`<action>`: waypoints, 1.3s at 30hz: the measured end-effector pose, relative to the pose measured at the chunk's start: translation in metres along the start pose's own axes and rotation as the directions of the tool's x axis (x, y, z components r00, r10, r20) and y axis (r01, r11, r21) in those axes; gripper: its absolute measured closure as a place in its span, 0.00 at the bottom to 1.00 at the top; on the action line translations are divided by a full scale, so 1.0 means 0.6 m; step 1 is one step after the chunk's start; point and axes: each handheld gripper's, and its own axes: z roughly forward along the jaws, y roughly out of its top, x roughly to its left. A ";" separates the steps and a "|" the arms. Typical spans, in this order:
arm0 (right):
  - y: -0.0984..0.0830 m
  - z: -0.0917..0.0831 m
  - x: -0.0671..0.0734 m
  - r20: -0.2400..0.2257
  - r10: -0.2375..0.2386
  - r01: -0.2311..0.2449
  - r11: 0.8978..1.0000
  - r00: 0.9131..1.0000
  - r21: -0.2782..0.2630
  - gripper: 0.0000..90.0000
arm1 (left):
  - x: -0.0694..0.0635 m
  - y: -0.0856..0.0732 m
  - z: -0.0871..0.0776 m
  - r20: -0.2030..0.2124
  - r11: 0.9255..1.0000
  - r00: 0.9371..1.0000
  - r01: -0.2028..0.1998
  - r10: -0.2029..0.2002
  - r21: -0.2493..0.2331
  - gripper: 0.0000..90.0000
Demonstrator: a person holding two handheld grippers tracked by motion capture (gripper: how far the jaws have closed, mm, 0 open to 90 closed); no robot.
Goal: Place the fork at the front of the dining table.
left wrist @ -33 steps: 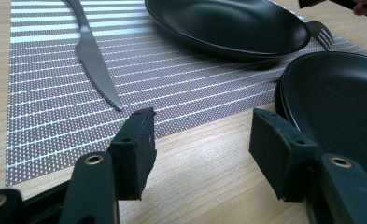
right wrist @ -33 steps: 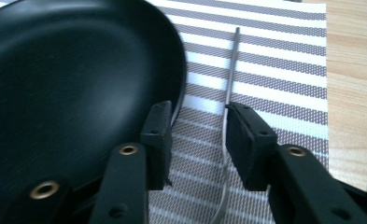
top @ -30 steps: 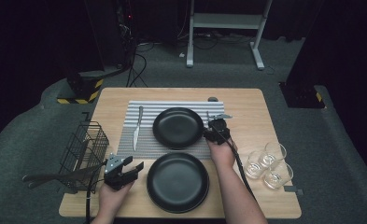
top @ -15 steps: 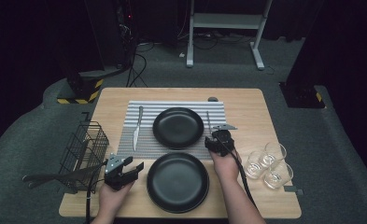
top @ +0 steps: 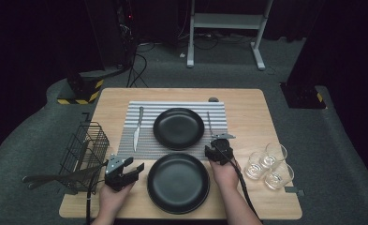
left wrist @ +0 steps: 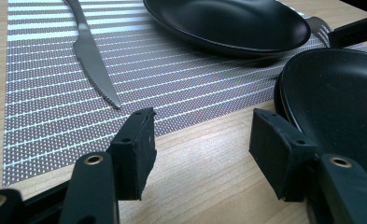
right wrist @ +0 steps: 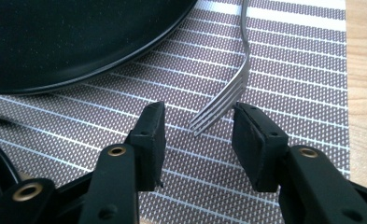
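A silver fork [right wrist: 239, 77] lies on the striped placemat [top: 144, 145], right of the far black plate [top: 178, 128]. My right gripper [top: 217, 151] is at the mat's near right corner. Its jaws have just been closing and stand open [right wrist: 197, 126] on either side of the fork's tines, with the pads not touching them. A second black plate [top: 178, 182] rests on the wood nearer me. My left gripper [top: 134, 169] is open over bare wood [left wrist: 202, 137], just left of that plate's rim [left wrist: 330, 88]. A knife [top: 137, 127] lies on the mat's left side.
A black wire basket [top: 85, 145] stands at the table's left edge, with long dark utensils [top: 55, 177] sticking out leftward. Three clear glasses [top: 268, 164] are grouped at the right edge.
My right gripper has drawn back toward me along the fork, from beside the far plate to the mat's near edge. The left gripper has stayed where it was.
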 end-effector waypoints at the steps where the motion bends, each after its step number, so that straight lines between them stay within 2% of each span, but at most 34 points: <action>1: -0.001 0.001 0.000 -0.005 0.001 -0.001 1.000 1.000 -0.001 0.65 | 0.000 0.000 0.000 0.000 1.000 1.000 0.000 0.000 0.000 0.45; 7: -0.002 0.003 0.005 -0.017 0.001 -0.001 1.000 1.000 -0.001 0.70 | 0.000 0.000 0.000 0.000 1.000 1.000 -0.001 0.001 0.000 0.45; 13: -0.003 0.006 0.005 0.002 0.003 -0.003 1.000 1.000 0.000 0.74 | 0.000 0.000 0.000 0.000 1.000 1.000 -0.001 0.001 0.000 0.45; 17: -0.001 0.006 0.005 -0.007 0.004 -0.004 1.000 1.000 -0.001 0.76 | 0.000 0.000 0.000 0.000 1.000 1.000 -0.001 0.001 0.000 0.45; 25: 0.007 0.006 0.015 -0.030 -0.009 0.009 1.000 1.000 -0.007 0.74 | 0.000 0.000 0.000 0.001 1.000 1.000 0.000 0.000 0.001 0.45; 32: 0.015 -0.001 0.010 -0.016 -0.008 0.008 1.000 1.000 -0.023 0.72 | 0.000 0.000 0.000 0.001 1.000 1.000 -0.001 0.001 0.001 0.45; 39: 0.028 -0.004 0.004 0.005 -0.011 0.011 0.999 1.000 -0.040 0.82 | 0.000 0.000 0.000 0.001 1.000 1.000 -0.001 0.001 0.001 0.45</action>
